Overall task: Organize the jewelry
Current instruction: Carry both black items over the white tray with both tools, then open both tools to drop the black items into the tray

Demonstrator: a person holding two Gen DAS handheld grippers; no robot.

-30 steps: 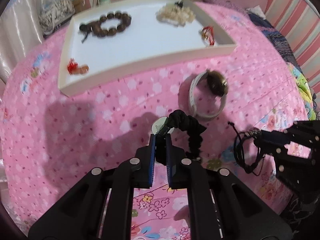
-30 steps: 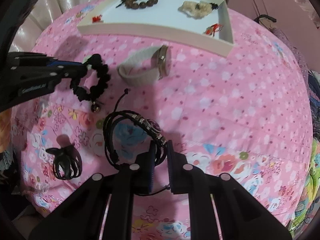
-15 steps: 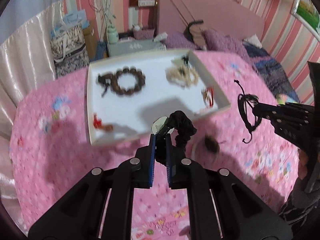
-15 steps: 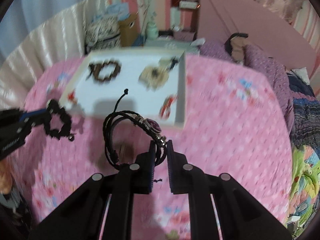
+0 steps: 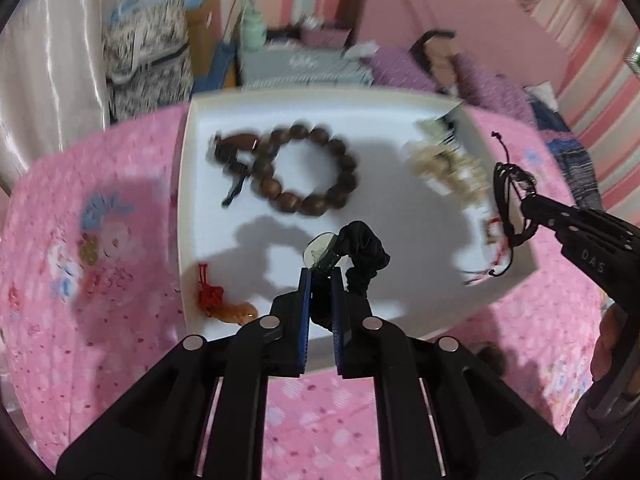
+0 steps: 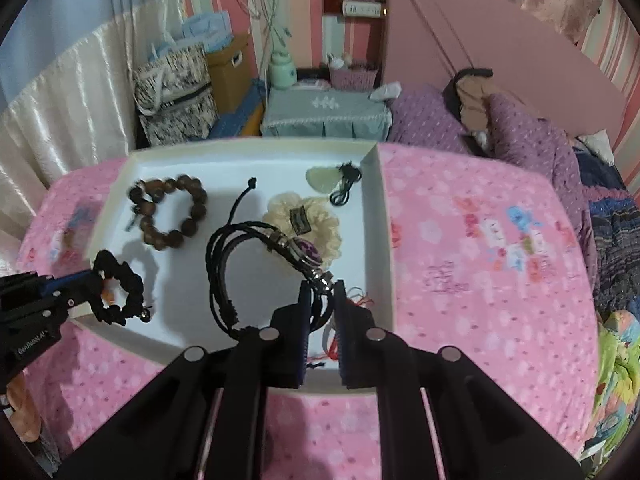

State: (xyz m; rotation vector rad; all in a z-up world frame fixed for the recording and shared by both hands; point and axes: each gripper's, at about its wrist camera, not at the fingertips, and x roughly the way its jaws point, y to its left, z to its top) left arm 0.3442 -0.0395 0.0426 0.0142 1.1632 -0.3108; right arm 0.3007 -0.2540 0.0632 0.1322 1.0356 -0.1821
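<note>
The step in hand was judged to be the carrying of two pieces over the white tray (image 6: 384, 216) for setting down. It would be done well if each piece were lowered onto bare tray floor before the jaws were parted: the centre, between the wooden bead bracelet (image 6: 170, 212) at 10 o'clock and the cream beaded piece (image 6: 316, 220) at 1 o'clock, looked free. A release from height could be expected to tangle the cords with the red knotted charm (image 5: 210, 294) at the near left corner

The left gripper (image 5: 320, 280) was seen closed almost fully on the black scrunchie-like band (image 5: 362, 258), which hung over the tray's near edge, a small pale disc showing at the tips. The right gripper (image 6: 322, 294) was likewise clamped nearly shut on the black corded bracelet (image 6: 224, 272), its loop held up above the tray at about 11 o'clock from the tips, its purple ornament just ahead of them

Both grippers were pointed steeply downward over the pink floral bedspread (image 6: 480, 248), the left at the tray's near left, the right at its near right, well apart. Part of a hand (image 5: 612, 344) was visible behind the right gripper in the left wrist view
</note>
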